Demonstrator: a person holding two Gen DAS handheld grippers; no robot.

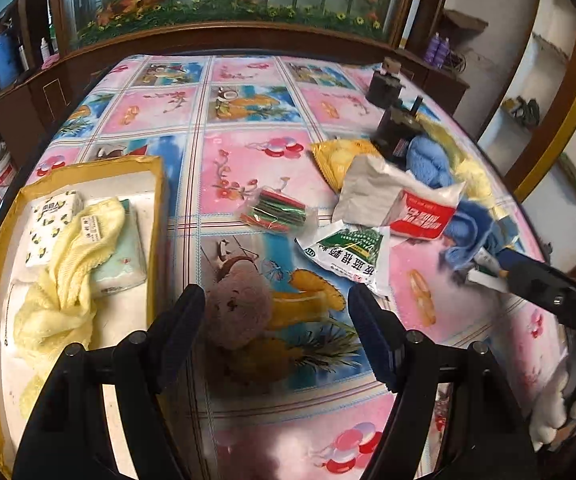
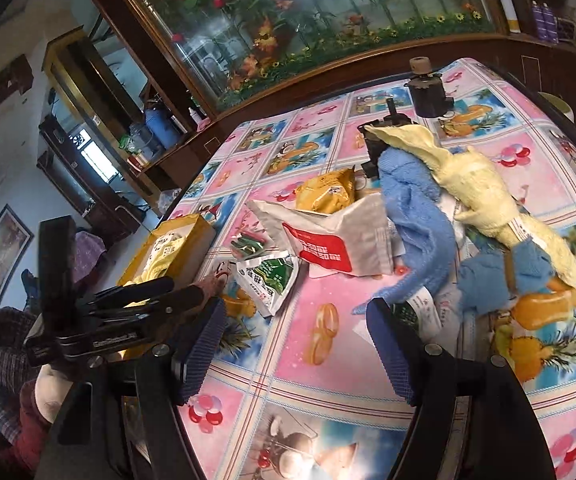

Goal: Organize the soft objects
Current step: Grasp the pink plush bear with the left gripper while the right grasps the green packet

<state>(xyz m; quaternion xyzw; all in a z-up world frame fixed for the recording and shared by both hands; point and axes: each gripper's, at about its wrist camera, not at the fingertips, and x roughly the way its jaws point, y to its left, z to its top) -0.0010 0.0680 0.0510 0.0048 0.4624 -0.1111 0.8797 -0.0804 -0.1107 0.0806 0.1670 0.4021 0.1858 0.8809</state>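
Teddy bear [image 1: 240,312] lies on the tablecloth [image 1: 256,176] between the wide-open, empty fingers of the left gripper [image 1: 276,320]. Only the left wrist view shows inside the cardboard box [image 1: 156,200], where a yellow towel [image 1: 68,272] lies. The right gripper [image 2: 296,344] is open and empty over bare cloth; the blue towel [image 2: 416,224] lies just ahead.

Towel [image 1: 68,276] in box [image 1: 88,168] (left)
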